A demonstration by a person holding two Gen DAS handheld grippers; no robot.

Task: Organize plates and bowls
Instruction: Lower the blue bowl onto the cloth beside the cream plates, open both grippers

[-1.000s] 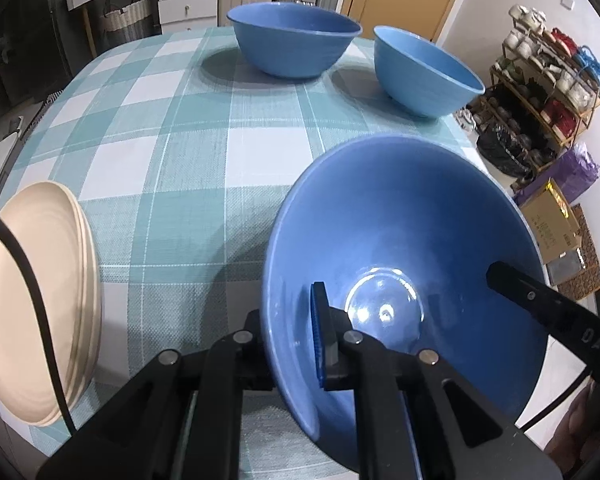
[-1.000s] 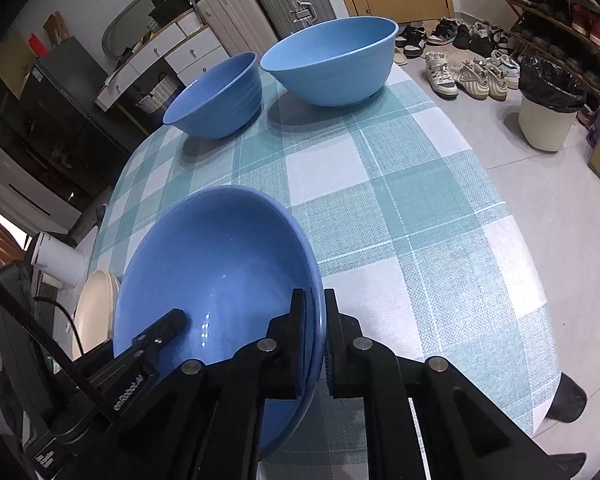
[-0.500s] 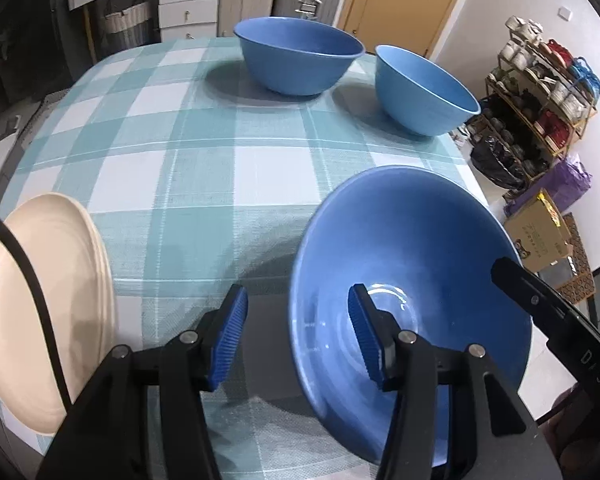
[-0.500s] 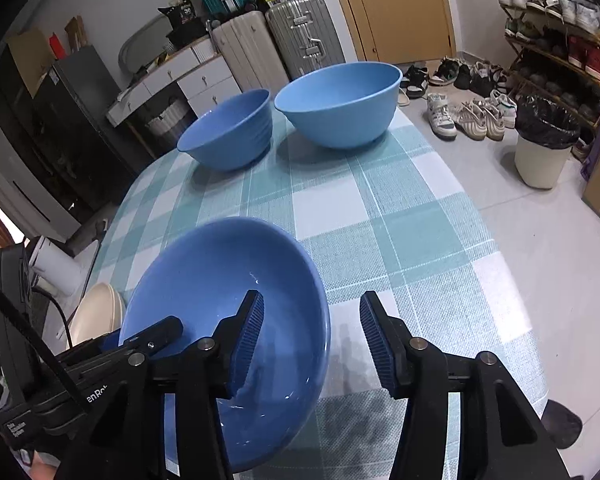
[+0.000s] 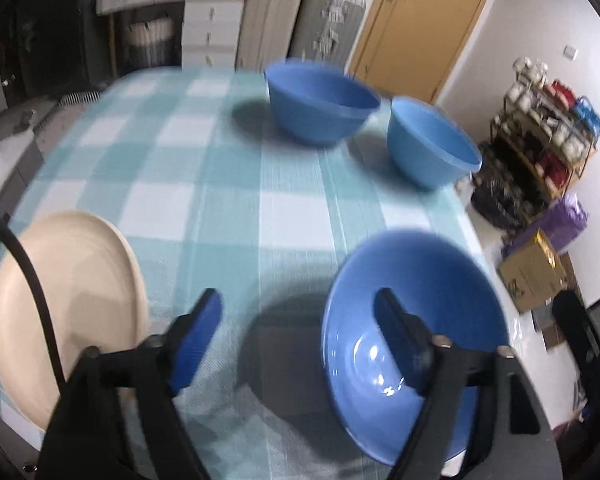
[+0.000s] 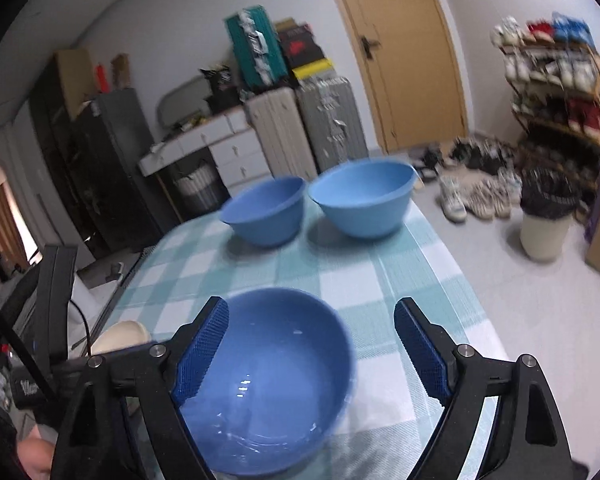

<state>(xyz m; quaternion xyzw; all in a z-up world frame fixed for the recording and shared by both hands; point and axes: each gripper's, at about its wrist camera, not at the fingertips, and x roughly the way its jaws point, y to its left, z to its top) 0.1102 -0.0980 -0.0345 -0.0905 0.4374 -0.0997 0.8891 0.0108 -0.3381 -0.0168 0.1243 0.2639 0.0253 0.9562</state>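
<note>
A wide blue bowl sits on the checked tablecloth near the front edge. My left gripper is open and raised above the bowl's left rim, holding nothing. My right gripper is open and raised above the same bowl, holding nothing. Two more blue bowls stand at the far end: a large one and a smaller one. A stack of cream plates lies at the table's left front.
The table's right edge drops to the floor, with a bin, shoes and a shoe rack beyond. Drawers and suitcases stand behind the table. A black cable crosses the plates in the left wrist view.
Both grippers let go of the near blue bowl's rim, opened wide and pulled back and up. The bowl now rests level on the table.
</note>
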